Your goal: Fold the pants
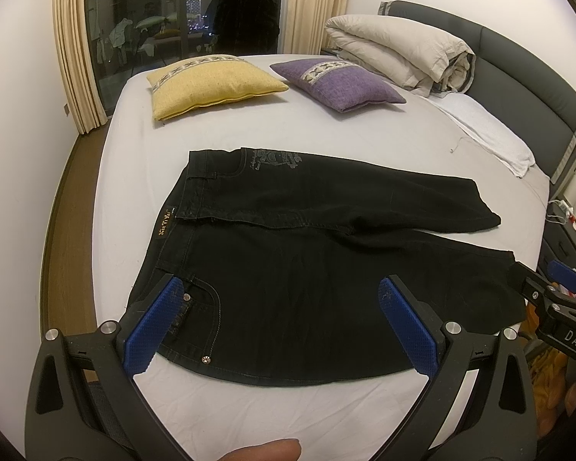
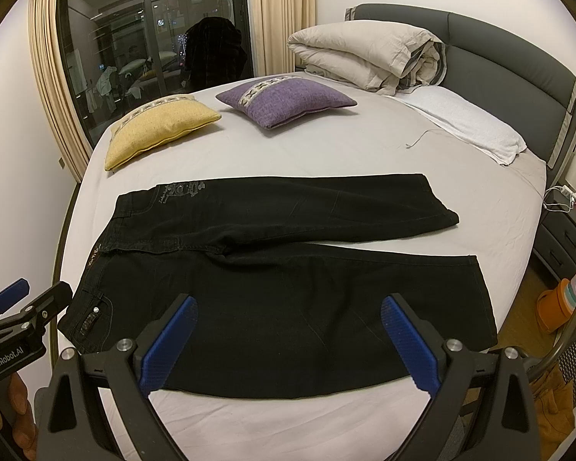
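Black pants lie flat on the white bed, waist to the left, both legs running right; they also show in the right wrist view. My left gripper is open and empty, hovering over the near waist and pocket area. My right gripper is open and empty, hovering over the near leg. The right gripper shows at the right edge of the left wrist view; the left gripper shows at the left edge of the right wrist view.
A yellow cushion and a purple cushion lie at the far side of the bed. A rolled duvet and a white towel lie by the grey headboard. A nightstand stands at the right.
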Demonstrator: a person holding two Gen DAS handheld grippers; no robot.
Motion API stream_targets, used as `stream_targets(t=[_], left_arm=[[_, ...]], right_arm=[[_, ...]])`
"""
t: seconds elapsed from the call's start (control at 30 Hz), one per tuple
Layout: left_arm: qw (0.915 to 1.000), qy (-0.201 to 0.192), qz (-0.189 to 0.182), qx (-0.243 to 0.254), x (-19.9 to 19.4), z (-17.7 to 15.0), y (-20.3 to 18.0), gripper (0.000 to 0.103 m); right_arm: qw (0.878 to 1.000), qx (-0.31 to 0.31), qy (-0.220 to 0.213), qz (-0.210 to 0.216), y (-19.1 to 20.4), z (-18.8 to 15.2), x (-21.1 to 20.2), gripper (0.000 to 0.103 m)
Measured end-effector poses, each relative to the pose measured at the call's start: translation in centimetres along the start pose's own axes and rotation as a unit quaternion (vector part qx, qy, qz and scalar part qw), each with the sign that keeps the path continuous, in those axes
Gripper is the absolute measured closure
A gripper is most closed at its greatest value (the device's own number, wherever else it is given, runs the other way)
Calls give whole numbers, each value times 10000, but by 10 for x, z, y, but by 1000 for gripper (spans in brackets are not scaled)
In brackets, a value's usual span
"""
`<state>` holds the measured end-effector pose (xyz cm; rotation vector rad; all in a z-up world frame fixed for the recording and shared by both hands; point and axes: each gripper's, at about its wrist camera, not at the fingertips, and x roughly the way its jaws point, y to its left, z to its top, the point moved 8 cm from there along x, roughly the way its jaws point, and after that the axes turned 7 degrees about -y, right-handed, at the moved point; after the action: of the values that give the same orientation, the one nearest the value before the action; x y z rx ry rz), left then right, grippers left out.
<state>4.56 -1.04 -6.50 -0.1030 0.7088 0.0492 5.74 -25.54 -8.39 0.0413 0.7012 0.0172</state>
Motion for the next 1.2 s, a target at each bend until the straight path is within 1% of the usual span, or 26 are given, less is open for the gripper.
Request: stream_targets(t=[0.27, 0.37, 0.47, 0.53, 0.63, 0.67, 0.7, 0.73, 0.77, 0.83, 0.9, 0.93, 0.97, 1.0, 1.07, 1.13, 1.17, 1.2], left_arm=[[10000, 46, -41, 28, 6, -7, 0, 0], [9999, 80, -94, 69, 12, -8, 3, 0], [9995, 137, -247, 133, 24, -8, 7, 0], [9984, 165, -508, 206, 38, -2, 10, 0], [9913, 383, -1254, 148, 65, 10, 15, 0], [9895, 390, -1383, 144, 74, 16, 18, 0], [9896, 300, -1378, 279, 85, 27, 23, 0], [9900, 290, -1303, 459, 94, 34, 26, 0], [9890, 365, -1263, 680, 107, 43, 30, 0], [9854, 509, -1317, 948, 136, 64, 36, 0], [9841, 471, -1202, 1223, 168, 92, 46, 0], [9815, 511, -1209, 1393, 185, 103, 48, 0], [9757, 635, -1336, 1616, 209, 115, 49, 0], [9713, 748, -1436, 1744, 227, 122, 50, 0], [9596, 1017, -1617, 2068, 266, 132, 51, 0], [9482, 1231, -1584, 2462, 305, 138, 53, 0], [9422, 1366, -1615, 2598, 322, 139, 54, 0], [9361, 1504, -1643, 2722, 340, 139, 57, 5]], right_arm=[[10000, 10, 72, 24, 5, -8, 3, 4], [9998, -10, 147, 99, 10, -16, 12, 4], [9993, 17, 259, 255, 9, -19, 23, 4], [9985, 23, 342, 431, 8, -20, 33, 4], [9974, -44, 334, 641, 4, -15, 44, 4], [9965, -79, 335, 768, 3, -13, 49, 4], [9951, -102, 342, 919, 3, -9, 55, 4], [9934, -133, 337, 1084, 2, -5, 62, 7], [9921, -176, 356, 1190, 2, 0, 69, 12], [9887, -313, 399, 1414, 1, 8, 84, 14], [9856, -512, 442, 1550, -2, 18, 102, 16], [9838, -586, 476, 1626, -4, 23, 110, 16], [9807, -681, 502, 1764, -4, 29, 120, 18], [9781, -755, 523, 1867, -4, 33, 128, 19], [9721, -963, 578, 2060, -4, 41, 145, 21], [9674, -1141, 603, 2180, -4, 46, 161, 22], [9639, -1276, 624, 2254, -4, 50, 173, 24], [9613, -1364, 634, 2310, -1, 51, 179, 25]])
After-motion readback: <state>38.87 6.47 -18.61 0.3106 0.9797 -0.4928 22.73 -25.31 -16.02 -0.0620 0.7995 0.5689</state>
